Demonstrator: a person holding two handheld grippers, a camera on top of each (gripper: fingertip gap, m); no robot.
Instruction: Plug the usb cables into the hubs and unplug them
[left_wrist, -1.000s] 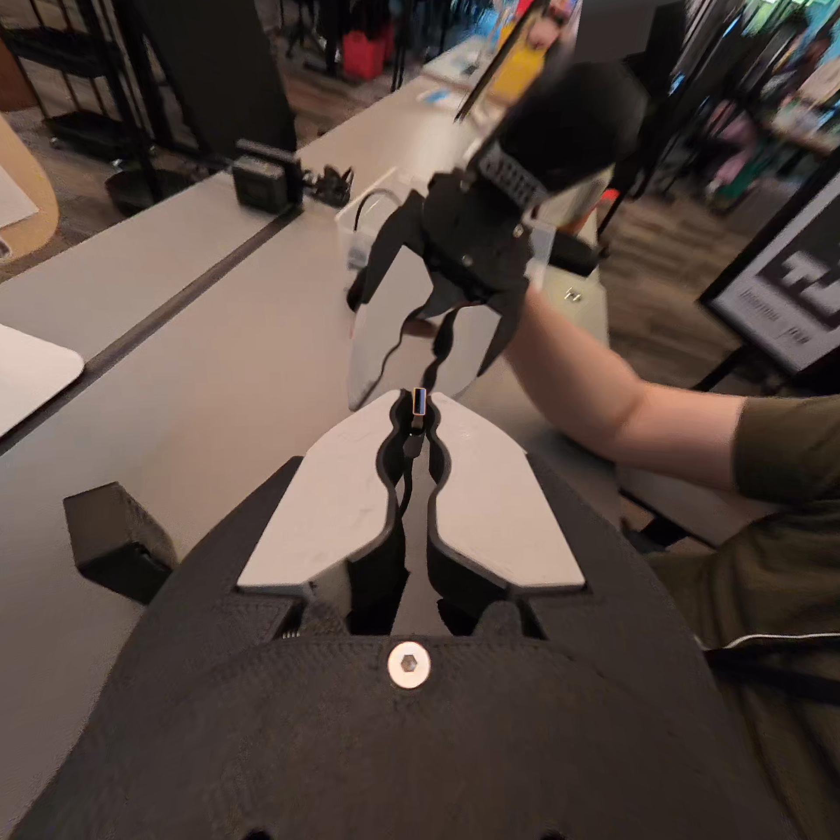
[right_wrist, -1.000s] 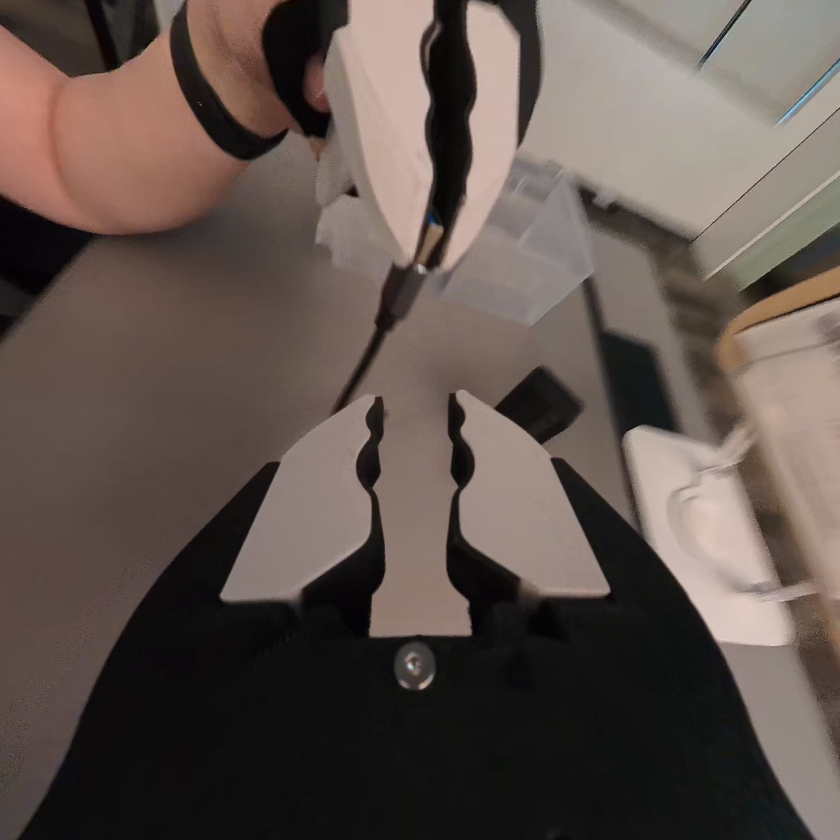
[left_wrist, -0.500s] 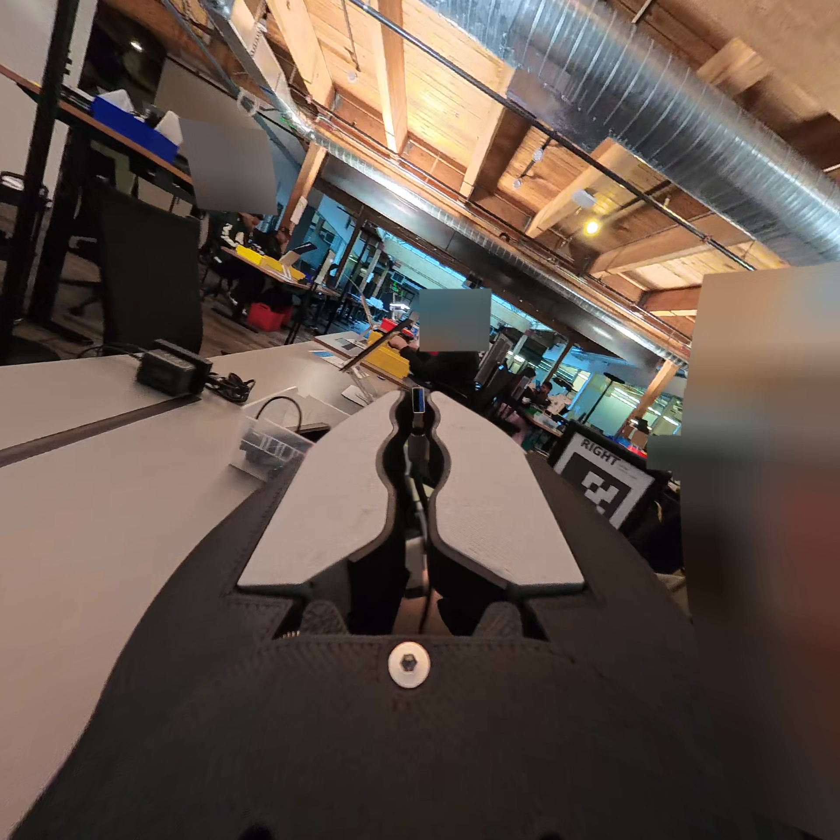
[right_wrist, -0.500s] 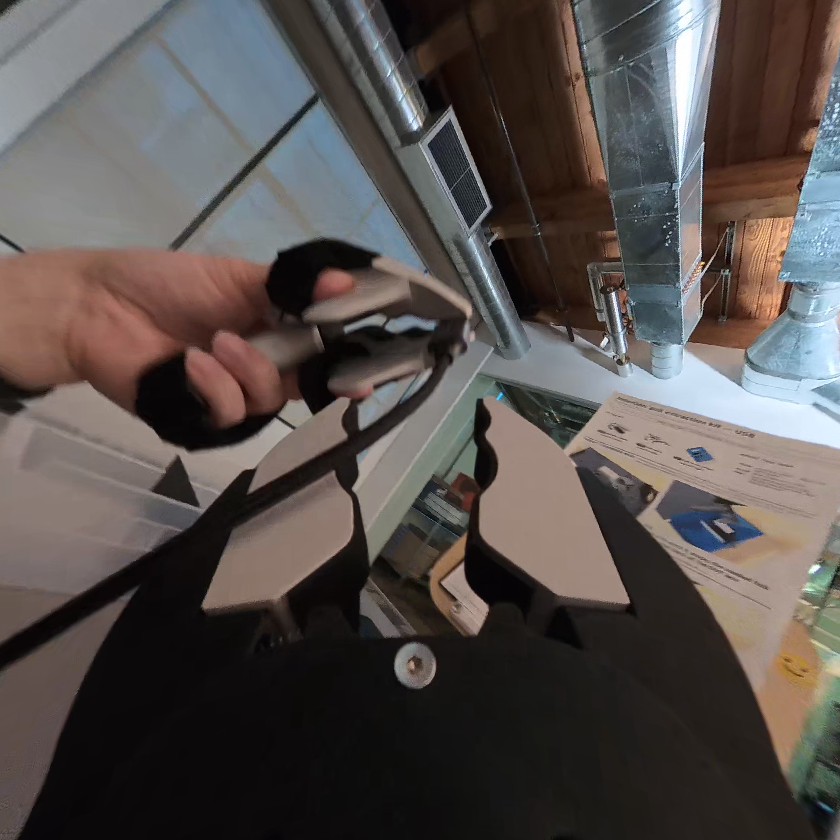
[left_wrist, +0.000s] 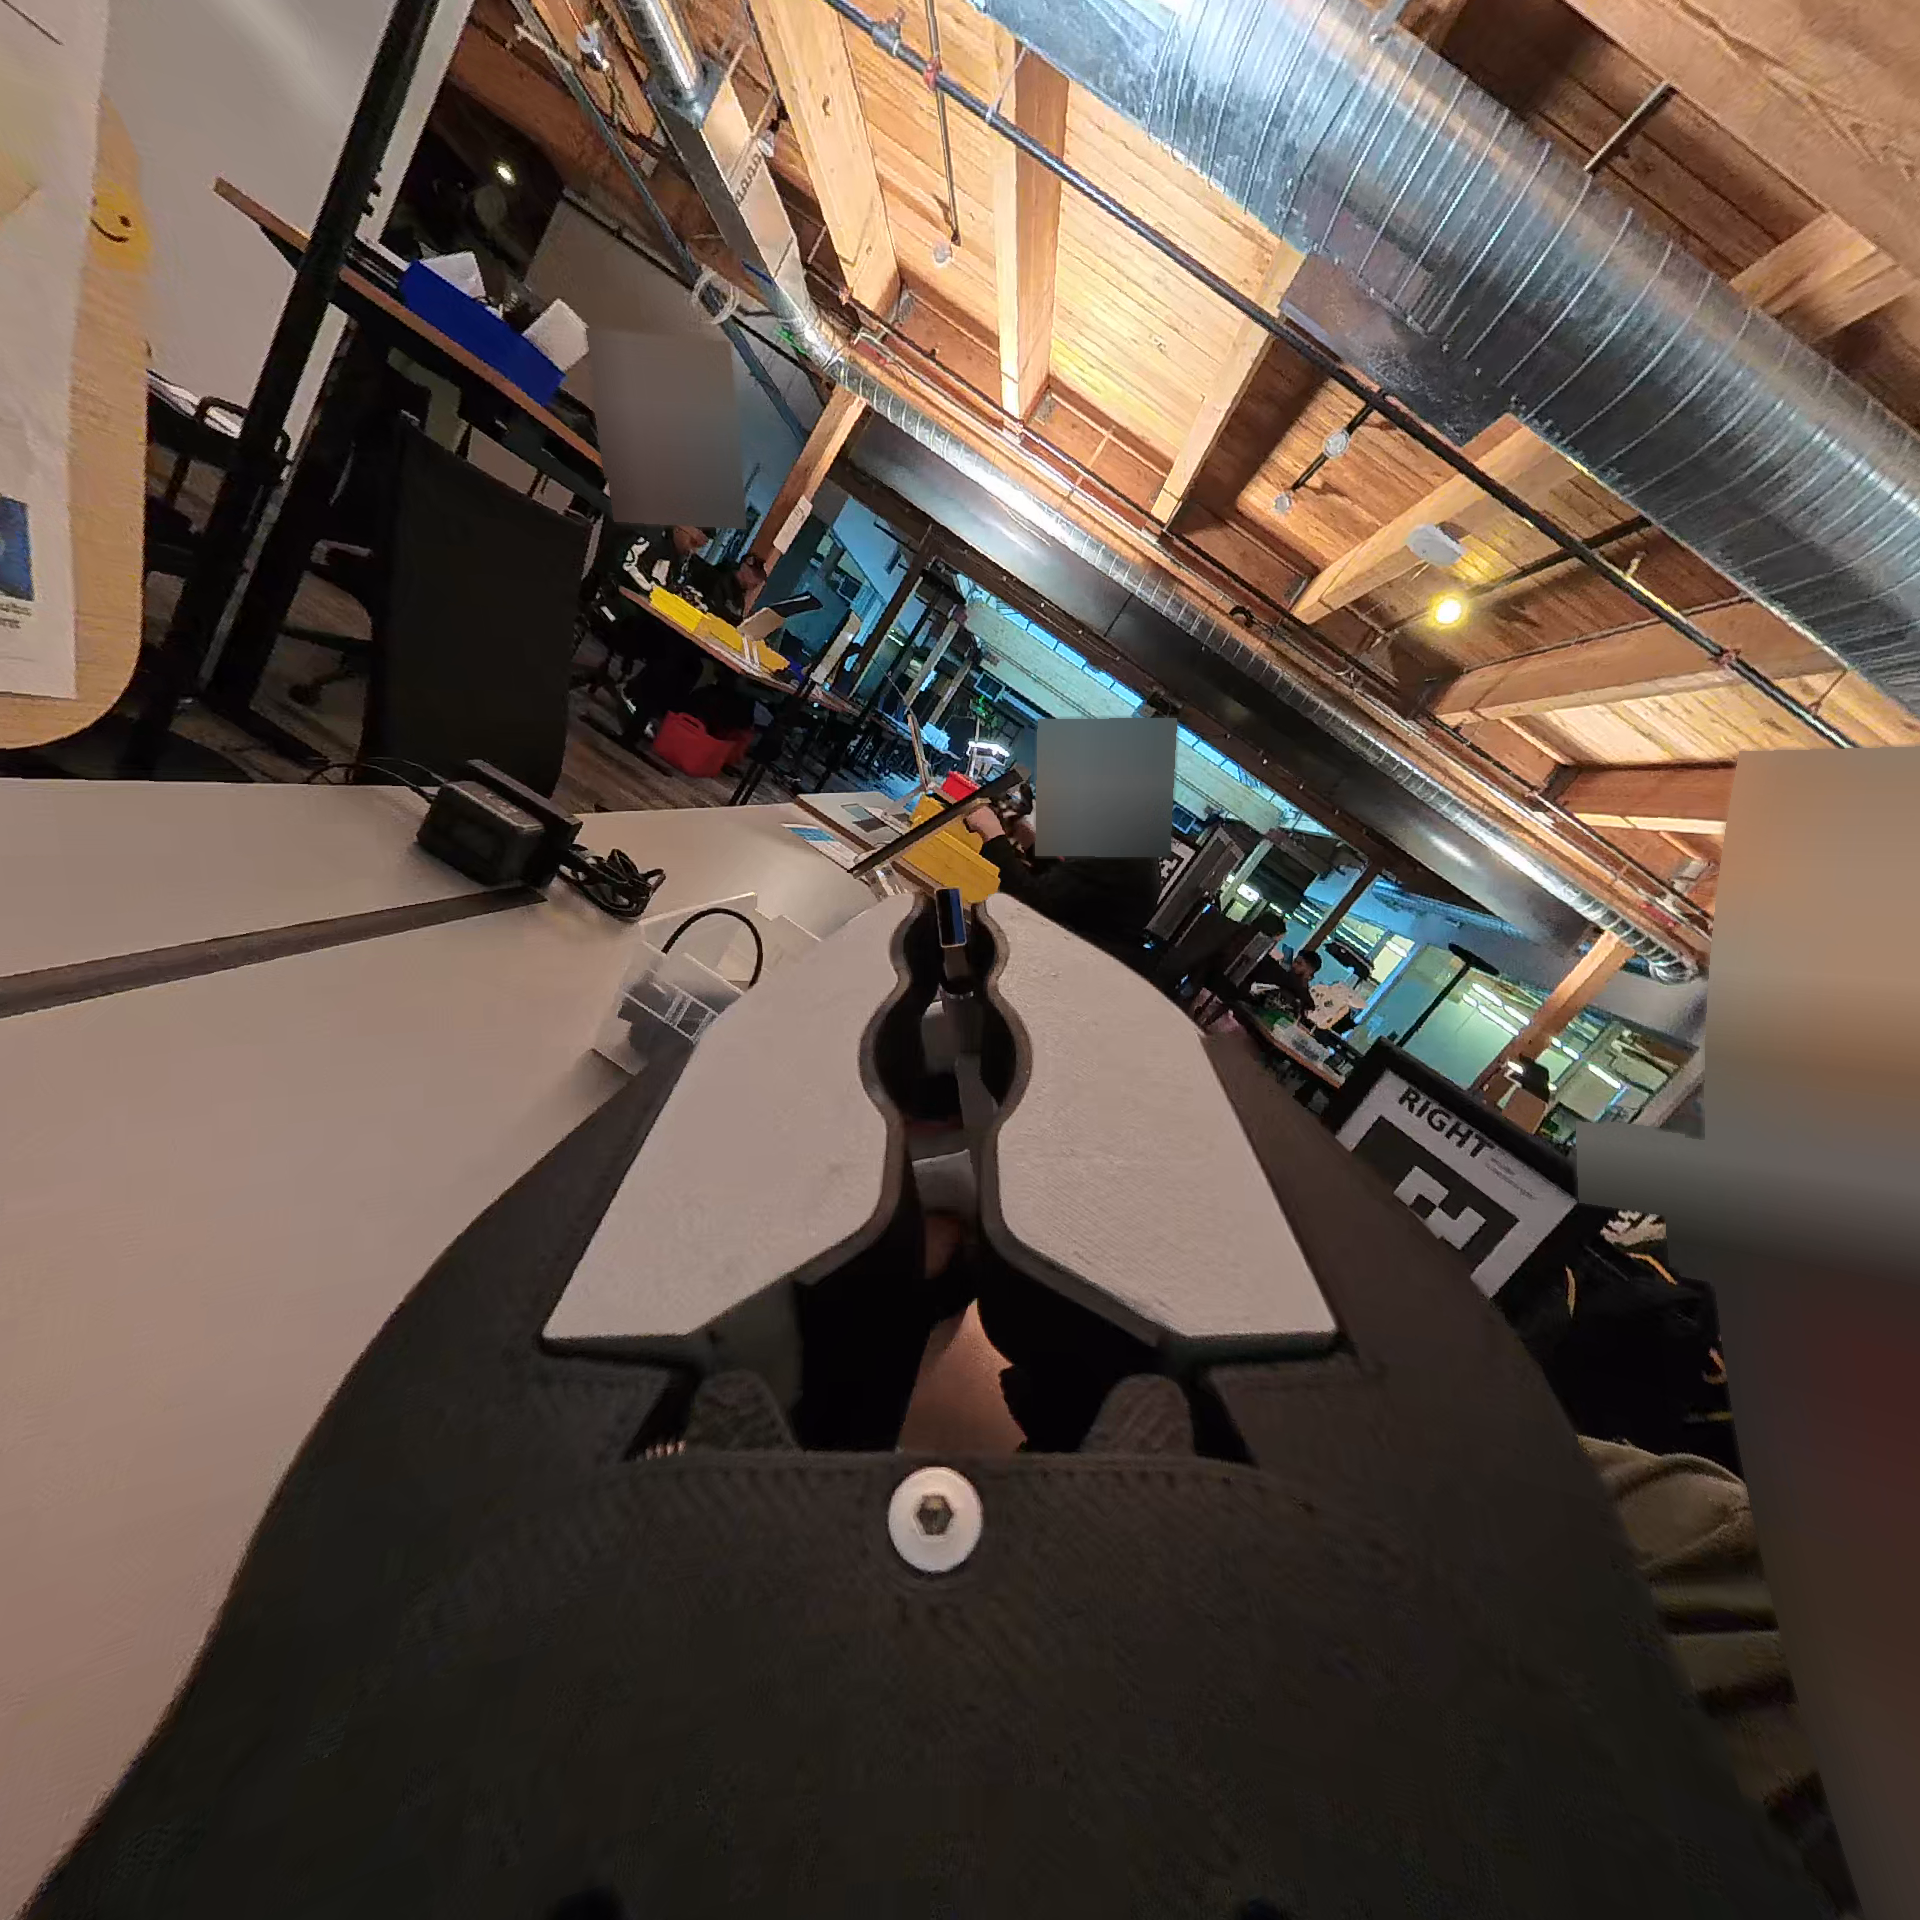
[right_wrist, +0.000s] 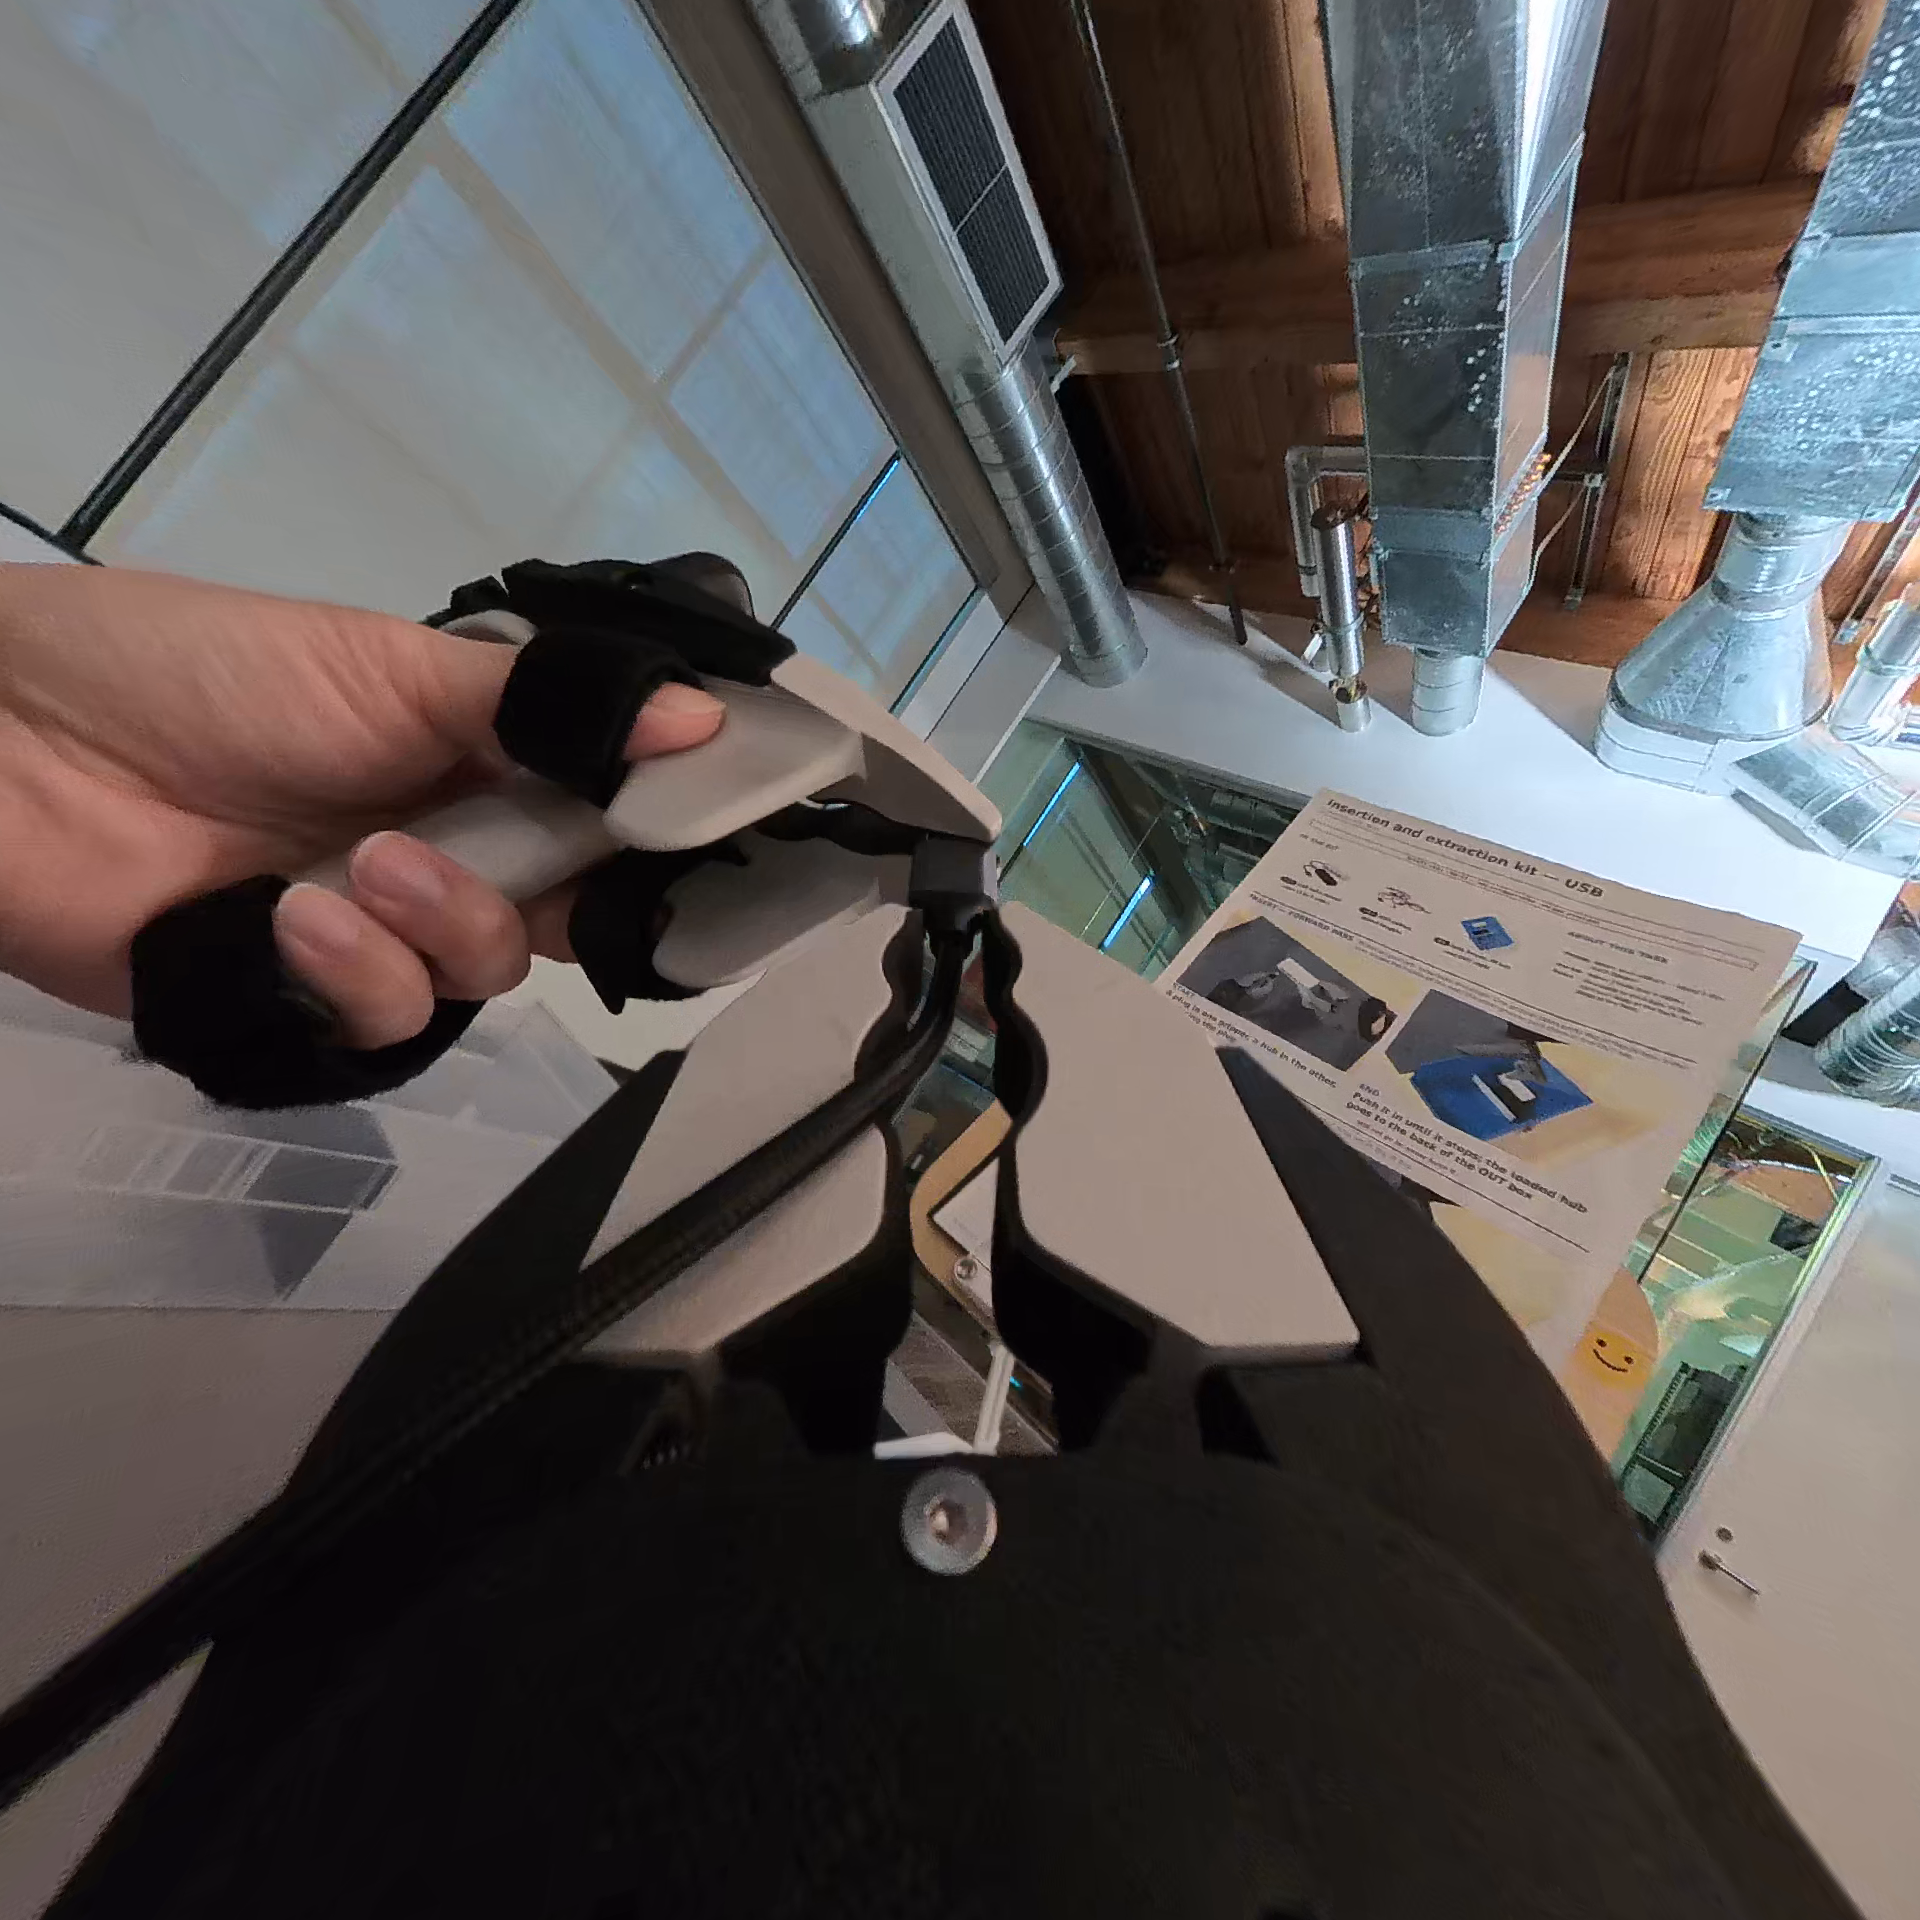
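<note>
We see the grey bench (left_wrist: 260, 1091) spreading over the left of the left wrist view, under a timber ceiling with a long ribbed silver duct (left_wrist: 1558, 260). On the bench's far part stand a clear plastic box (left_wrist: 670, 1003) with a looped black cord in it, and farther left a small black block (left_wrist: 488, 826) with a bundle of wire beside it. At the right of that view a black-and-white marker board (left_wrist: 1455, 1195) leans.

Our left hand-held gripper (left_wrist: 948, 940) points up and away from the bench. Its two pale fingers are drawn nearly together on the usb cable (left_wrist: 951, 935), whose metal plug with a blue insert sticks out just past the tips. In the right wrist view the same left hand-held gripper (right_wrist: 935, 831) shows from the side, held in a bare hand (right_wrist: 260, 779) with black straps, and the cable's dark plug body sits at its tips.

Our right hand-held gripper (right_wrist: 951, 925) stands partly open, with a clear gap between its fingers. The black cord (right_wrist: 727, 1174) runs down through that gap and across the left finger towards the near left; we cannot tell whether the fingers touch it. A printed sheet (right_wrist: 1455, 1039) lies on the far right.
</note>
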